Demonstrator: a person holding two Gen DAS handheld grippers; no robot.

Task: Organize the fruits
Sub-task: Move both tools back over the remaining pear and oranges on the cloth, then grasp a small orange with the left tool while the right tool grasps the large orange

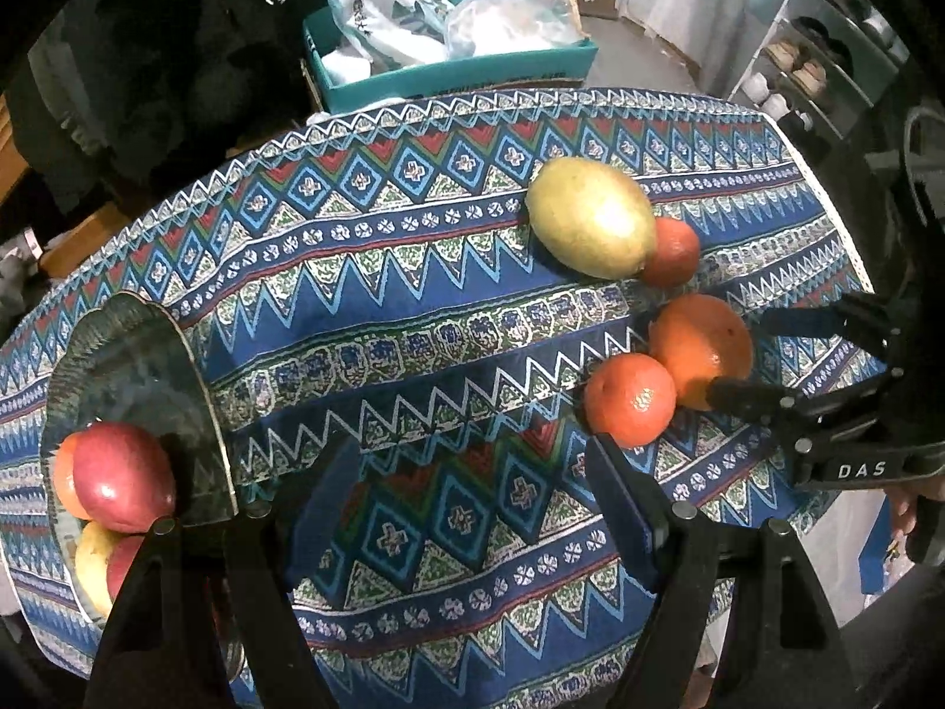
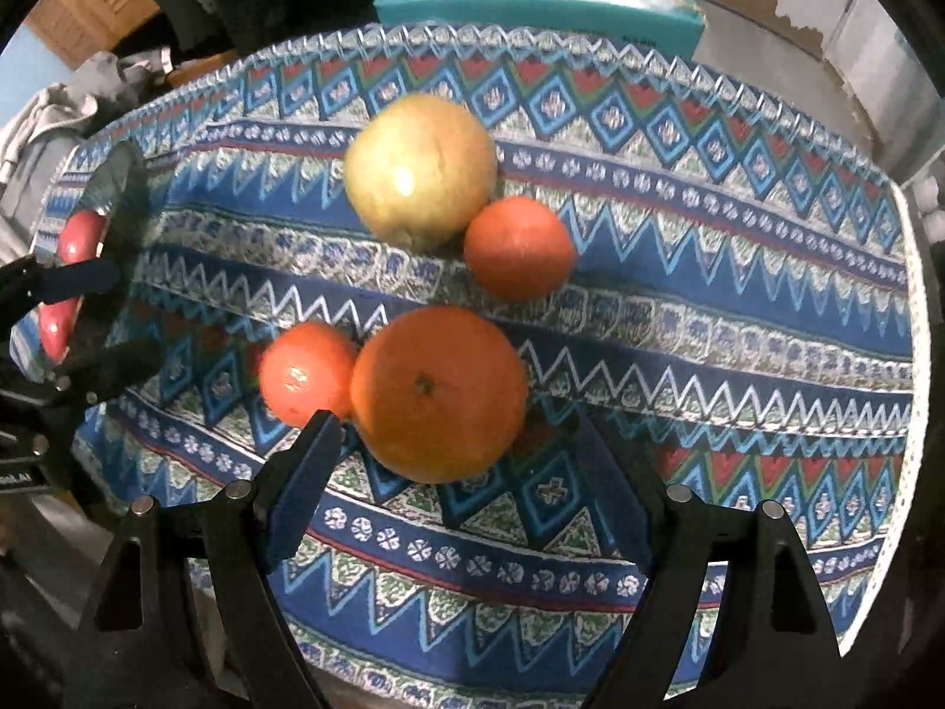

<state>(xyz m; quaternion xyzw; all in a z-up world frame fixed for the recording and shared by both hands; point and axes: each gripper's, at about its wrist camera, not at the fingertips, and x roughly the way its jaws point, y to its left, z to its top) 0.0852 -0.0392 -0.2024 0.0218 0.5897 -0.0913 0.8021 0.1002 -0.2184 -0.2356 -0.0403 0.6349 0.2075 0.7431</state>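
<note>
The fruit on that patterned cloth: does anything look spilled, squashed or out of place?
Nothing spilled or damaged. Four fruits lie loose on the tablecloth: a large orange, two smaller ones and a yellow-green fruit, while red apples sit in the glass bowl.

The middle of the surface (image 1: 413, 307), under its patterned cloth, lies bare from the near edge to the far edge, a wide lane between two clusters. On the left a glass bowl (image 1: 127, 354) with red apples (image 1: 121, 475) stands at the surface's edge, its tall rim walling that side. On the right four fruits crowd together: a large orange (image 2: 437, 393) touching a tangerine (image 2: 307, 378) on its left, and beyond a narrow gap a yellow-green fruit (image 2: 420, 168) touching a second tangerine (image 2: 520, 248). The right claw (image 2: 455, 472) stands open, the large orange between its fingers. Right of the fruits the cloth is bare to the edge. A teal box (image 1: 455, 68) stands beyond the far edge.
</note>
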